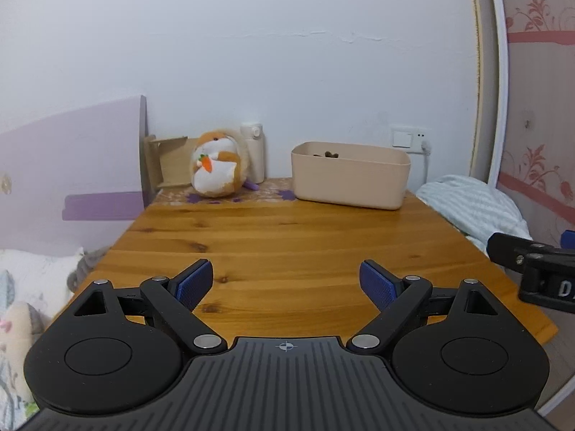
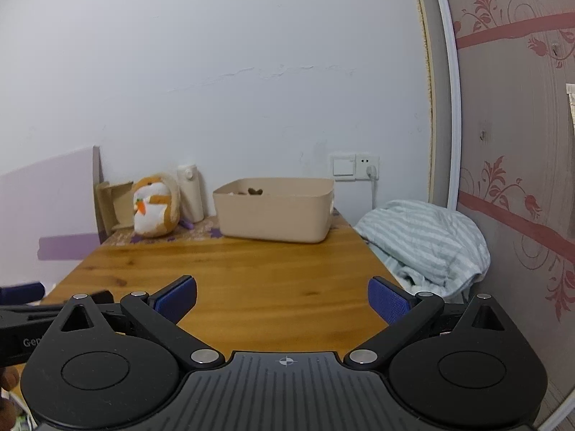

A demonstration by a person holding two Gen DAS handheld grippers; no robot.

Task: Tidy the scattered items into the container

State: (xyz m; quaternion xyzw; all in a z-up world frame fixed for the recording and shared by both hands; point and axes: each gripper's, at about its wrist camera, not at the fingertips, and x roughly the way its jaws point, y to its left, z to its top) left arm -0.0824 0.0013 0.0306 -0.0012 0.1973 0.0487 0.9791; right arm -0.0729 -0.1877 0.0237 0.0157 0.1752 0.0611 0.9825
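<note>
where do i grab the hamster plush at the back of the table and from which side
Take the plush hamster across its round body, just below the carrot, coming straight in from the front over the table. It sits upright facing you, with a cardboard box on one side and a white bottle close on the other, so wide-open tongs fit best from the front.

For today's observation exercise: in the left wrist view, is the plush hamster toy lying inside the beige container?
No. The plush hamster toy stands on the table to the left of the beige container, apart from it.
</note>
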